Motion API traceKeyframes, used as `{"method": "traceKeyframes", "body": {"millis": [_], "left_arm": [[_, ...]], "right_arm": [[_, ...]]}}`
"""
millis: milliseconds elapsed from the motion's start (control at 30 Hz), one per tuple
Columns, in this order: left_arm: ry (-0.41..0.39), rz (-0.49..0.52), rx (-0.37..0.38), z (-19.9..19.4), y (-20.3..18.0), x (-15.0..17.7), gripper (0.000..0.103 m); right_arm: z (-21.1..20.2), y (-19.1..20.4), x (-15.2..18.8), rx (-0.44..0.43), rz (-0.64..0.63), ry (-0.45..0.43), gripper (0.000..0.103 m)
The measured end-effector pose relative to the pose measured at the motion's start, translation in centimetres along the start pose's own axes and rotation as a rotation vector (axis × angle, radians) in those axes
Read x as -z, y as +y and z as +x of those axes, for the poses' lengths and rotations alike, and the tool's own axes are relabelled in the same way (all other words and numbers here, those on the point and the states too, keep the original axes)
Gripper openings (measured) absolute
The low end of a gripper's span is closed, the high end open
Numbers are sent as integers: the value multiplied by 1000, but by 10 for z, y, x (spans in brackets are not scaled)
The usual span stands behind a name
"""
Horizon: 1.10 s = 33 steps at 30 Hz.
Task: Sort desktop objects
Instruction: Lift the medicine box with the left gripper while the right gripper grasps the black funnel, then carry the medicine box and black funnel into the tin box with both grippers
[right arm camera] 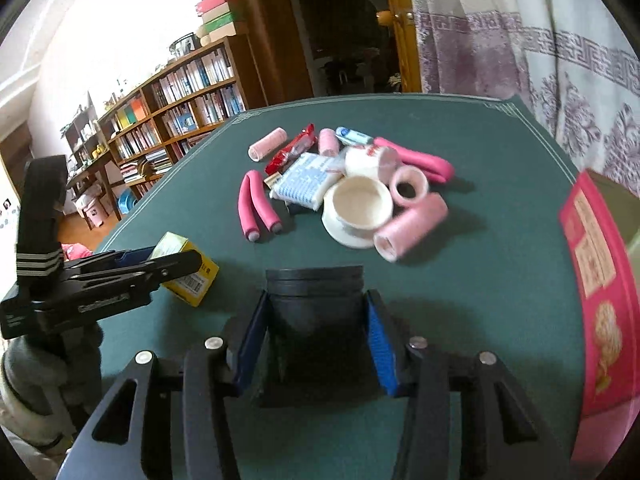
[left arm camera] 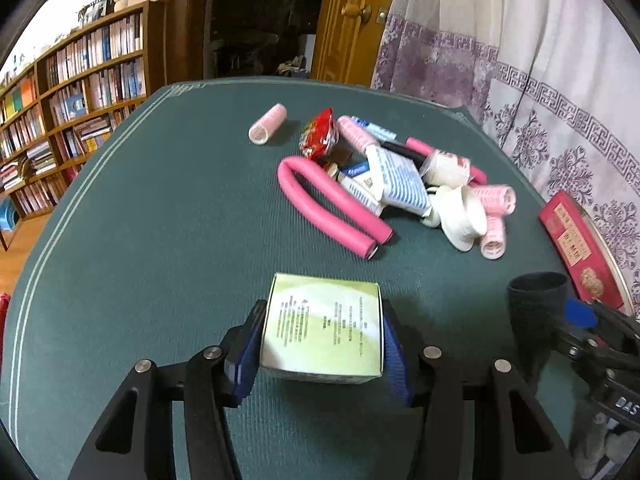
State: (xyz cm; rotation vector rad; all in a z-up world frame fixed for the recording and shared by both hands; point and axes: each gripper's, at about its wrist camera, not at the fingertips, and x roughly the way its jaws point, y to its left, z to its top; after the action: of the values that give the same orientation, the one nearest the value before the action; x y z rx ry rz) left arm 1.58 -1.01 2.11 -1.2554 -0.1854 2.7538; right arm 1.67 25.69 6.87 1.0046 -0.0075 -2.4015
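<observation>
My left gripper (left arm camera: 322, 344) is shut on a green-and-white box (left arm camera: 322, 330), held just above the green tabletop (left arm camera: 160, 220); in the right wrist view the same box (right arm camera: 188, 268) shows yellow sides in that gripper (right arm camera: 168, 266). My right gripper (right arm camera: 316, 320) is shut on a black cylinder (right arm camera: 314, 300), which also shows at the right of the left wrist view (left arm camera: 536, 300). A pile lies further back: pink foam rods (left arm camera: 332, 204), pink hair rollers (left arm camera: 268, 124), a red snack packet (left arm camera: 318, 138), a blue-and-white pack (left arm camera: 400, 180), white cups (left arm camera: 464, 216).
A red-pink tin box (right arm camera: 600, 280) stands at the table's right edge. A patterned curtain (left arm camera: 540, 100) hangs to the right. Bookshelves (left arm camera: 72, 112) stand beyond the table's left edge, and a wooden door (left arm camera: 352, 16) stands behind.
</observation>
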Motion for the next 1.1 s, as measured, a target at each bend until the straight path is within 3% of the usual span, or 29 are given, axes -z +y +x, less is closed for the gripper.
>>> {"method": "traceKeyframes", "body": {"millis": [167,467,667,867,1100], "left_arm": [[27,6,-17,14,1,0,53],[-24,58,6,-7,-25,-8,52],[-68,153,73,-26,-74,-21,52],[-85,272,176,-38,-138,-32,52],[-81,393,289,-39,-216,-41,52]], "right_arm": [[-5,-8,5,8,24,-13,52],[-39,-34,7,35,80,-88,52],[-83,-60,7,105,124,-168,52],[-125,-108,15,241,227,-251,52],[-149,-156,21,209,359,-299,52]]}}
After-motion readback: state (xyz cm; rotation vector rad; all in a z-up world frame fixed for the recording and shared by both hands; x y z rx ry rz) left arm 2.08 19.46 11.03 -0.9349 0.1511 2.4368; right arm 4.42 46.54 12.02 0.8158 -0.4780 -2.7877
